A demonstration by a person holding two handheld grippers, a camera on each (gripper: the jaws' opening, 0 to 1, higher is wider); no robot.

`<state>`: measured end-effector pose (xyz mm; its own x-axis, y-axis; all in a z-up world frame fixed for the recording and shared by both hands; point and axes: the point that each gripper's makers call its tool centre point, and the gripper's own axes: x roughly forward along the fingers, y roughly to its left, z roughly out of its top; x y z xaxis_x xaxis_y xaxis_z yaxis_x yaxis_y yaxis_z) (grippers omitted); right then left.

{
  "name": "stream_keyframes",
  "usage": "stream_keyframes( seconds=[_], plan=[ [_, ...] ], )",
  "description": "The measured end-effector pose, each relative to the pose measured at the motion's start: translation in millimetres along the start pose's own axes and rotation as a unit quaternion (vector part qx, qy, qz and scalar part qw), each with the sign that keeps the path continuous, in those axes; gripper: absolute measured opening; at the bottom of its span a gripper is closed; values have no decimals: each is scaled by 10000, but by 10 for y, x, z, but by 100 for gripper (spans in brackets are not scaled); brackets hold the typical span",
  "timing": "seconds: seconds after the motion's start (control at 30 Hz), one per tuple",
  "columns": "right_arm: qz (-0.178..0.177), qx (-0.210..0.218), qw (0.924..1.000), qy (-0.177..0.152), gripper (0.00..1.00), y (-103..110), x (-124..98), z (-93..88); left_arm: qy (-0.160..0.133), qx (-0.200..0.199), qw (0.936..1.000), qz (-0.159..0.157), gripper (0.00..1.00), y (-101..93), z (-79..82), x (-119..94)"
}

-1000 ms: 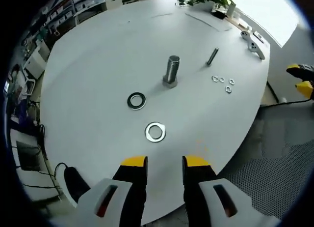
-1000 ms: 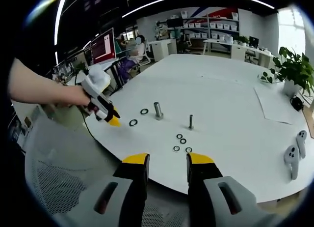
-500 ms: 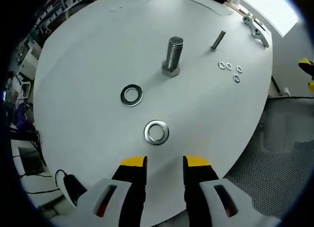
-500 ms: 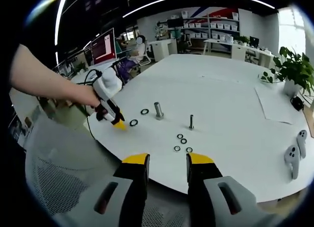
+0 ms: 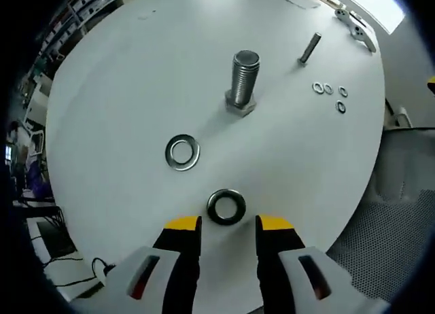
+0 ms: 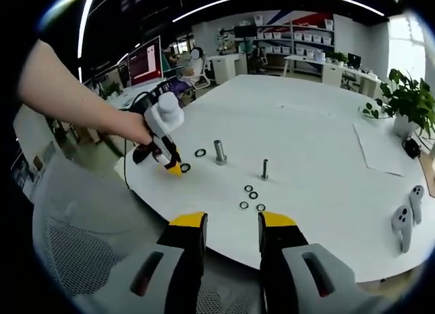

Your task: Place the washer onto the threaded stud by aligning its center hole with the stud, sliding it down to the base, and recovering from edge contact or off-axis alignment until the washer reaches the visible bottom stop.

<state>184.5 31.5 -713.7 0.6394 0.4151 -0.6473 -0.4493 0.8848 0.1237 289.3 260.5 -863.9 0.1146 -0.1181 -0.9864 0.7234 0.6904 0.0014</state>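
A large threaded stud stands upright on its hex base on the white round table. One steel washer lies flat just ahead of my left gripper, level with the gap between its open yellow-tipped jaws. A second washer lies further in, left of the stud. In the right gripper view a hand holds the left gripper low over the near washer, with the stud beyond it. My right gripper hangs open and empty off the table's edge.
A thinner stud and several small washers sit to the right of the big stud. Two white controllers, a paper sheet and a plant are at the far right. A mesh chair is beside the table.
The left gripper has moved forward and down to the near washer, which now lies right at its jaw tips. The right gripper has stayed still.
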Motion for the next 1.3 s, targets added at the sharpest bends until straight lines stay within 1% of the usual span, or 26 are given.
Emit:
stream_keyframes(
  seconds=[0.1, 0.13, 0.2, 0.27, 0.33, 0.4, 0.5, 0.57, 0.7, 0.8, 0.83, 0.93, 1.07, 1.13, 1.27, 1.3],
  plan=[
    [-2, 7, 10000, 17, 32, 1, -3, -11, 92, 61, 9999, -63, 30, -44, 12, 37],
    [-1, -9, 10000, 14, 32, 2, -1, -7, 93, 221, 9997, 31, 29, -7, 39, 31],
    [4, 2, 10000, 10, 32, 3, 1, -3, 67, 202, 9998, 0, 29, -21, 62, 33],
    [15, 33, 10000, 11, 32, 2, 2, -6, 167, 232, 9996, -4, 29, -19, 64, 40],
    [38, -3, 10000, -9, 32, 18, 3, 6, 253, 428, 9988, -7, 28, -46, 72, 34],
    [8, -61, 10000, 10, 32, 13, 3, 0, 330, 387, 9987, -10, 28, -39, 76, 42],
    [6, -9, 10000, -5, 32, 6, 1, 3, 390, 362, 9986, -33, 29, -20, 67, 53],
    [14, -21, 10000, 7, 32, 9, 4, 2, 356, 253, 9990, -15, 28, -26, 59, 46],
    [26, -23, 10000, 13, 32, 15, 6, -1, 307, 203, 9993, -18, 27, -4, 68, 42],
    [36, -6, 10000, 10, 32, 15, 8, 0, 274, -20, 9996, -4, 22, 49, 77, 49],
    [35, -6, 10000, 15, 32, 16, 7, -2, 271, -94, 9996, -8, 22, 53, 75, 47],
    [23, 0, 10000, -4, 31, 11, 5, 6, 303, 17, 9995, 23, 22, 28, 84, 51],
    [30, -3, 10000, 10, 31, 11, 6, 0, 308, -107, 9995, 28, 22, 40, 82, 49],
    [17, -4, 10000, 15, 31, 8, 6, -4, 295, 23, 9996, 32, 22, 25, 78, 49],
    [22, 3, 10000, 5, 31, 8, 3, 0, 289, 48, 9996, -13, 24, 33, 80, 54],
    [31, -4, 10000, 15, 31, 13, 5, -5, 316, 146, 9994, -24, 25, 24, 79, 57]
  ],
)
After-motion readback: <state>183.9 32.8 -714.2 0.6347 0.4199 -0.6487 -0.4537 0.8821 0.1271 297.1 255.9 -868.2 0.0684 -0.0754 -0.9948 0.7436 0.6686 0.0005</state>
